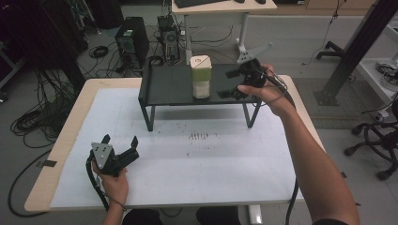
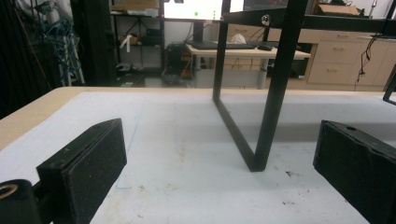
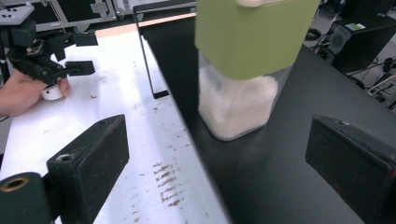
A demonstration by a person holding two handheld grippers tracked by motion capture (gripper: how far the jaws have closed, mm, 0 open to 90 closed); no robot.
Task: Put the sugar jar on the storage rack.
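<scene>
Container: the clear container [image 1: 201,77] with the green band and white lid is standing upright on the black raised shelf [image 1: 171,86], towards its right half, white powder filling the lower part.
Right hand-held gripper: the right hand-held gripper [image 1: 233,83] is hovering just beside the container on its right, jaws spread wide and gripping nothing; in the right gripper view the container [image 3: 245,70] is sitting ahead, between the two pads but apart from both.
Left hand-held gripper: the left hand-held gripper [image 1: 120,142] is waiting near the front left of the white surface [image 1: 187,173], jaws open and empty, well apart from the shelf.
Step in hand: by my reading, lining up for a side grasp on the container.
Doing it well: keeping the jaws level, centring the container between the pads, and closing on the green band or just below it, where the walls look flat.
Watch out: one pad arriving first could be nudging the tall container over or sliding it along the shelf.
Left side: staying clear is looking sensible.
</scene>
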